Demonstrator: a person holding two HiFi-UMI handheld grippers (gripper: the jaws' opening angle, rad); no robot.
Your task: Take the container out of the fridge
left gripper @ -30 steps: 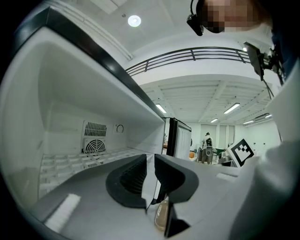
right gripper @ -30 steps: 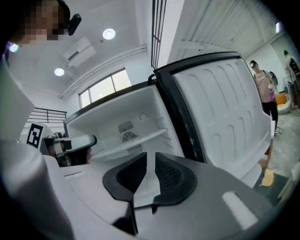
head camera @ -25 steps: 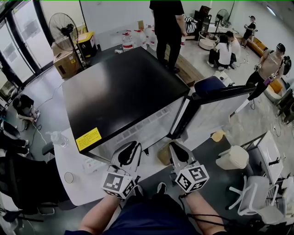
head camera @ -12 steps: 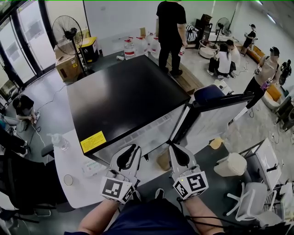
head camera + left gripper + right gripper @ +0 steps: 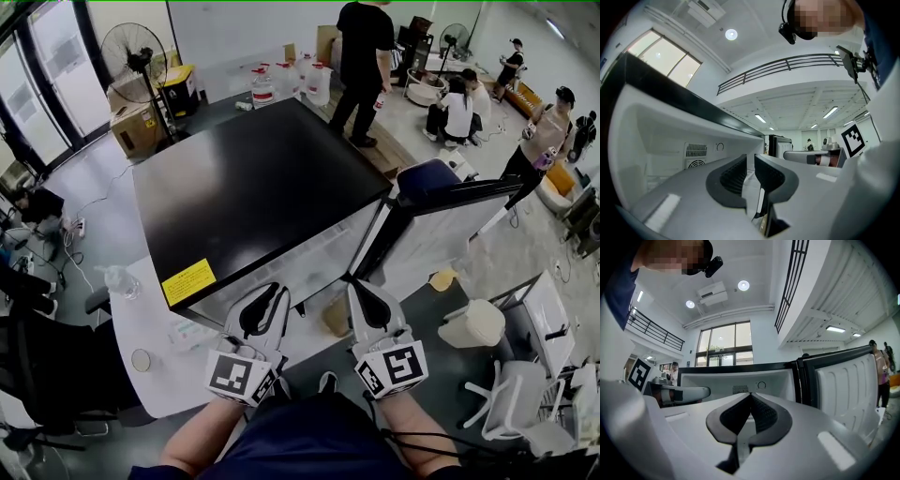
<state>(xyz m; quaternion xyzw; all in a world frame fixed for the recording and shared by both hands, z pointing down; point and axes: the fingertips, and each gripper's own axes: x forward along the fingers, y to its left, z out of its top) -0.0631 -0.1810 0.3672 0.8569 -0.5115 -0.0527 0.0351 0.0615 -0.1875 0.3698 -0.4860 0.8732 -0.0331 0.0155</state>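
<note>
The black-topped fridge (image 5: pixel 253 197) stands with its door (image 5: pixel 450 225) swung out to the right. Both grippers are held level in front of its mouth, side by side. My left gripper (image 5: pixel 267 292) has a narrow gap between its pads, and nothing is in it (image 5: pixel 750 157). My right gripper (image 5: pixel 361 289) is shut and empty, its tips touching (image 5: pixel 751 394). Past the jaws I see the white fridge interior (image 5: pixel 670 136) with a vent (image 5: pixel 696 150) and a round knob (image 5: pixel 761 385). No container shows in any view.
A white desk (image 5: pixel 141 319) with a plastic bottle (image 5: pixel 117 281) stands left of the fridge. A white bin (image 5: pixel 473 323) and a chair (image 5: pixel 520 403) are at the right. Several people stand or sit behind the fridge, near a fan (image 5: pixel 141 56).
Both grippers stay in front of the fridge mouth, barely shifted in the head view. The person in black behind the fridge has stepped to the right.
</note>
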